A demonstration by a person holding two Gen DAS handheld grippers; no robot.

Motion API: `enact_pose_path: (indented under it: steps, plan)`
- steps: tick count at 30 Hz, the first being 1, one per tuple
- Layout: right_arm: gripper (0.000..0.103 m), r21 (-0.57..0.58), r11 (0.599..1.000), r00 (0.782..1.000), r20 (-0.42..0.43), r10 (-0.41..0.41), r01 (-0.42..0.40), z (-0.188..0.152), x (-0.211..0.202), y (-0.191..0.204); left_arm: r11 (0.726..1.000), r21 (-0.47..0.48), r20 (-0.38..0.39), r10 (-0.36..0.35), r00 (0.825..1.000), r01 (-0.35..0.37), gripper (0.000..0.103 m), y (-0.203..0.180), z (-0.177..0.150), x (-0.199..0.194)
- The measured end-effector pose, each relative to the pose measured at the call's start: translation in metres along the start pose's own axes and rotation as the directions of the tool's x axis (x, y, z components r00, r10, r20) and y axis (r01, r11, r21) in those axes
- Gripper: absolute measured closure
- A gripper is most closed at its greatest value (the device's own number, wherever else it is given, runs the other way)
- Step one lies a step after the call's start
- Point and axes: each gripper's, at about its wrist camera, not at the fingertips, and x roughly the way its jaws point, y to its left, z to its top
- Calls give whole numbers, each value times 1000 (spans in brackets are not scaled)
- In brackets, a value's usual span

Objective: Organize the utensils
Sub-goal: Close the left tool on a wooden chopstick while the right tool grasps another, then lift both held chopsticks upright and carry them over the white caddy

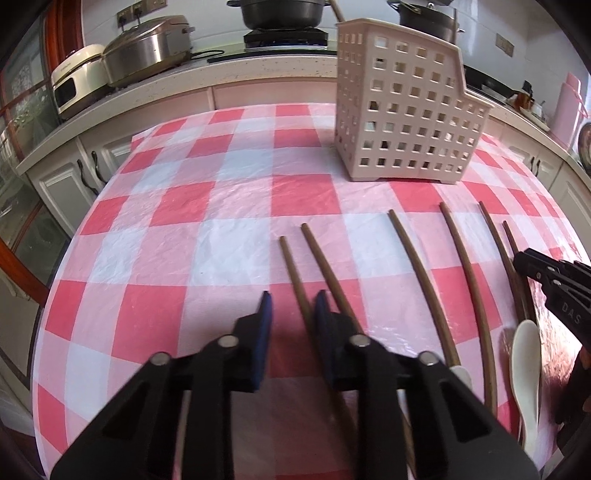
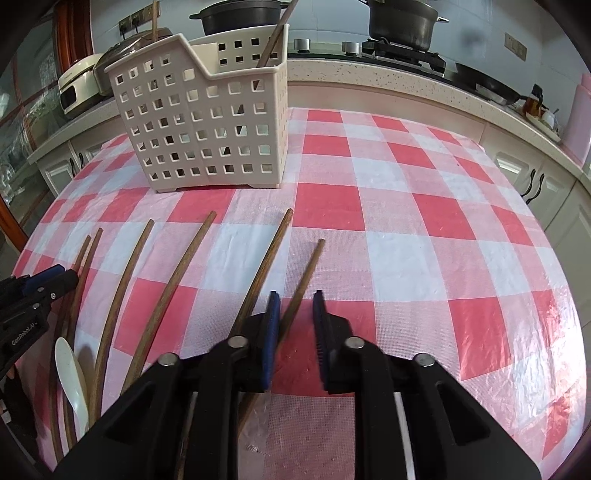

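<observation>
Several brown wooden chopsticks [image 1: 417,273] lie side by side on the red-and-white checked tablecloth [image 1: 207,206]; they also show in the right wrist view [image 2: 177,273]. A white spoon [image 1: 524,365] lies among them, seen also in the right wrist view [image 2: 70,369]. A beige perforated utensil basket [image 1: 402,107] stands behind them; in the right wrist view the basket [image 2: 207,122] holds two chopsticks. My left gripper [image 1: 291,299] is open, low over the leftmost chopstick [image 1: 295,277]. My right gripper [image 2: 295,299] is open with the rightmost chopstick [image 2: 306,273] between its fingers.
A kitchen counter [image 2: 388,77] runs behind the table, with dark pots on a stove [image 2: 402,22], a rice cooker [image 1: 74,81] and a steel cooker [image 1: 147,48]. White cabinets [image 2: 524,173] stand below. A pink container [image 1: 569,107] is at far right.
</observation>
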Motion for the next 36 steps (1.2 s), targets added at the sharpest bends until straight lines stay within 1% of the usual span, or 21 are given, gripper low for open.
enact_pose_path:
  steps: [1, 2, 6, 11, 16, 19, 24, 30, 36]
  plan:
    - [94, 1, 1000, 1000, 1, 0, 0, 0, 0, 0, 1000, 2, 2, -2, 1000, 2, 93, 0, -1, 0]
    - [94, 3, 1000, 1000, 1, 1, -1, 0, 0, -1, 1000, 2, 5, -3, 1000, 3, 94, 0, -1, -1]
    - [96, 36, 999, 1000, 6, 11, -12, -1, -2, -7, 1000, -12, 10, -16, 1000, 17, 95, 4, -3, -1]
    - [96, 100, 993, 997, 55, 54, -59, -5, -15, -20, 998, -49, 23, -32, 999, 33, 95, 11, -6, -8]
    - [97, 122, 989, 990, 120, 74, -88, -7, -36, -23, 997, -64, 92, -35, 995, 41, 96, 15, -7, -31]
    - [97, 116, 988, 982, 173, 76, -97, -5, -54, -22, 997, -67, 147, -39, 988, 50, 96, 15, -6, -50]
    - [97, 108, 988, 965, 247, 83, -112, -3, -85, -20, 997, -57, 238, -43, 970, 58, 96, 13, -7, -84]
    - [97, 92, 989, 946, 313, 85, -119, -7, -118, -16, 998, -41, 322, -41, 946, 57, 96, 8, -12, -121]
    - [97, 62, 991, 920, 381, 87, -119, -13, -154, -10, 999, -22, 411, -35, 911, 48, 96, 1, -20, -159]
